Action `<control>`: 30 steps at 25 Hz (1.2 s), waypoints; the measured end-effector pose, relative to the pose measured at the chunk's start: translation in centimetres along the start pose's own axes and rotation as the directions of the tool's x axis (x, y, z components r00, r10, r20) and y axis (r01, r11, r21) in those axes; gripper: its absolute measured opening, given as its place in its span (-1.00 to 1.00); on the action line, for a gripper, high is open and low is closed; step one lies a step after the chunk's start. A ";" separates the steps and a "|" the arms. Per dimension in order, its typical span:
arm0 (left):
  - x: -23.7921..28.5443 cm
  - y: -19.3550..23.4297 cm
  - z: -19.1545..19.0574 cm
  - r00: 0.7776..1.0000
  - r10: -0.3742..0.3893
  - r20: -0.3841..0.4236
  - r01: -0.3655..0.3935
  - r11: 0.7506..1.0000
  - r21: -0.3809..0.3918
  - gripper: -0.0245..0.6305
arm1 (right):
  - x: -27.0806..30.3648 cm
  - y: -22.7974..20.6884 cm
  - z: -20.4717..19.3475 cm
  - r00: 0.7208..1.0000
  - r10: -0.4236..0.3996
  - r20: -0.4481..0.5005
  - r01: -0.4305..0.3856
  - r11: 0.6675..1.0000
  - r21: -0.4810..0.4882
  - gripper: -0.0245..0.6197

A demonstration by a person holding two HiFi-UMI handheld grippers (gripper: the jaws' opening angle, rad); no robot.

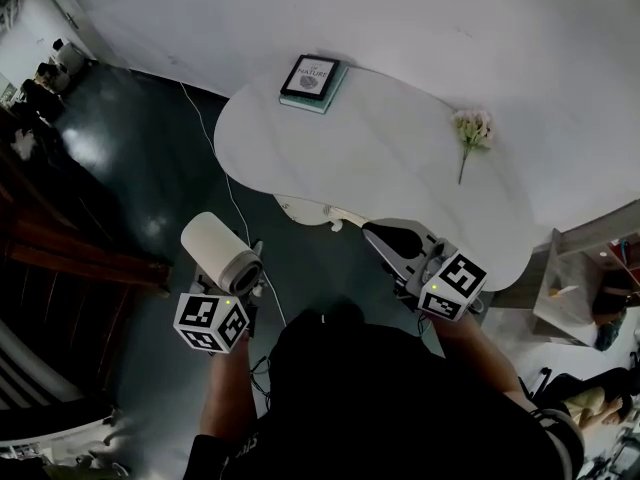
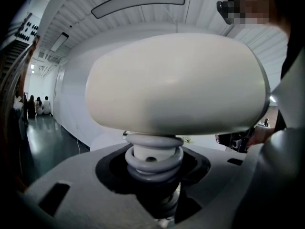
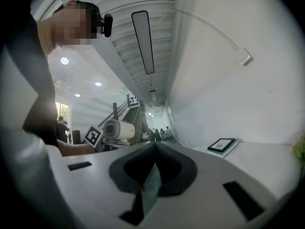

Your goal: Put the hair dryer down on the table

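Note:
A cream-white hair dryer (image 1: 218,251) is held over the dark floor, short of the white table (image 1: 400,168). My left gripper (image 1: 245,270) is shut on its ringed grey handle (image 2: 152,159). The barrel (image 2: 176,82) sits above the jaws and fills the left gripper view. My right gripper (image 1: 385,236) hovers at the table's near edge, jaws shut with nothing between them; its tips (image 3: 155,146) meet in the right gripper view. That view also shows the hair dryer (image 3: 119,129) off to the left.
A framed book (image 1: 312,80) lies at the table's far left end and a sprig of pale flowers (image 1: 470,133) at its right. A white cable (image 1: 212,143) runs across the floor. A shelf unit (image 1: 585,288) stands at the right, and people sit at the far left (image 1: 45,73).

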State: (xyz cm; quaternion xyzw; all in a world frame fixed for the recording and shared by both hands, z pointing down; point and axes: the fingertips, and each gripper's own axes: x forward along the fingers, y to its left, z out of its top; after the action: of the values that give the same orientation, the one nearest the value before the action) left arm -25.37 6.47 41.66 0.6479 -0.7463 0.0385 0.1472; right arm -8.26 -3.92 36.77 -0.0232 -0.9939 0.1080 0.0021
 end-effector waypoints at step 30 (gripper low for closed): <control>23.4 17.6 6.8 0.944 -0.329 -0.038 0.330 0.943 0.033 -0.28 | 19.2 -14.6 3.4 0.942 -0.334 -0.031 0.334 0.942 -0.025 -0.90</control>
State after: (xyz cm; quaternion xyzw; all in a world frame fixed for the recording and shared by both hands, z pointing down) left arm -46.48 -14.77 43.82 0.7655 -0.6243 0.0380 0.1510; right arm -28.09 -17.98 36.53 0.1437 -0.9843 0.0960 0.0372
